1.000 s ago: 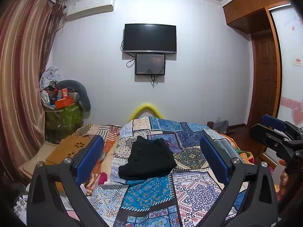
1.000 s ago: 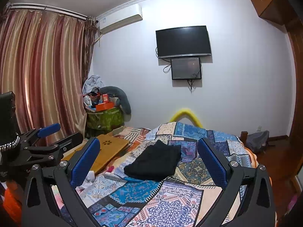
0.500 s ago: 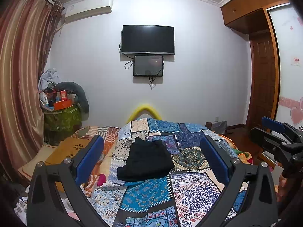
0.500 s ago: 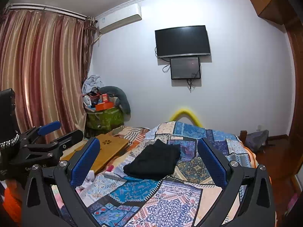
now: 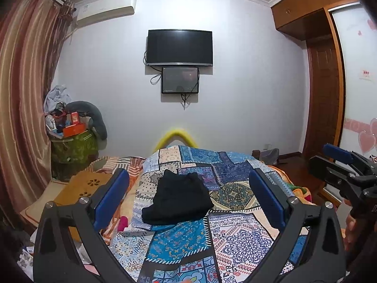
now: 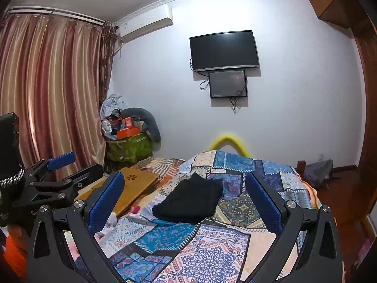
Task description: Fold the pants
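Black pants [image 5: 179, 200] sit near the middle of the patchwork quilt [image 5: 235, 243], already in a compact folded bundle, well ahead of both grippers and touched by neither. Your left gripper [image 5: 188, 202] has its blue-padded fingers [image 5: 112, 197] spread wide with nothing between them. Your right gripper [image 6: 186, 202] is the same, fingers [image 6: 106, 202] wide apart and holding nothing. Both hang above the near end of the bed.

Handling, judged from the look: soft, limp fabric, light, not fragile, probably not slippery against the pads. It will sag and unfold if you lift by one layer only. The bundle looks several layers thick, with a rounded fold along the near edge and looser corners poking up at the far edge.

If you need another fold or a tidy-up, pinch at the two far corners, one gripper each, catching all layers, and keep the cloth low over the quilt. The quilt underneath is soft too, so press down lightly or you grab bedding with the pants. The fold looks close to done; I can't tell layer alignment from here.
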Motion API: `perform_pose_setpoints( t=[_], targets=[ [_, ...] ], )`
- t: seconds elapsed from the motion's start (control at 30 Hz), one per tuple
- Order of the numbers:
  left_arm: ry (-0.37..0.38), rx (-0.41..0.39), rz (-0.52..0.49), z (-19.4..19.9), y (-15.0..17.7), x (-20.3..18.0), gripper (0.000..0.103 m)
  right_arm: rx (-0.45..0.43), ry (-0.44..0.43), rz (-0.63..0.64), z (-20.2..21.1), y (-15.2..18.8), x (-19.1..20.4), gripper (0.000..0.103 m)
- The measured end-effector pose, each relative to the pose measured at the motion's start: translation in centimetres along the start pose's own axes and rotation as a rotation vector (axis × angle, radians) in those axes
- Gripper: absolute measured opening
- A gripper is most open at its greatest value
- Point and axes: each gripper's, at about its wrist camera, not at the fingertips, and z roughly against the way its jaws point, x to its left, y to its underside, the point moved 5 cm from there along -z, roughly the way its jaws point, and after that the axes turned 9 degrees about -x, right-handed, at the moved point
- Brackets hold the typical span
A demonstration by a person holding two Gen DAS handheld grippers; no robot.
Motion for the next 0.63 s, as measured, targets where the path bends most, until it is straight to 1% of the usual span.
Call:
perform_pose_setpoints(
  t=[0.13, 0.63],
  targets=[
    [0.006, 0.012, 0.005, -0.22, 0.13, -0.13, 0.103, -0.002, 0.000, -0.002, 0.06, 0.13, -0.06, 0.102],
    [0.011, 0.015, 0.014, -0.13, 0.23, 0.16, 0.103, 0.012, 0.005, -0.011, -0.16, 0.47, -0.61, 0.102]
  ],
)
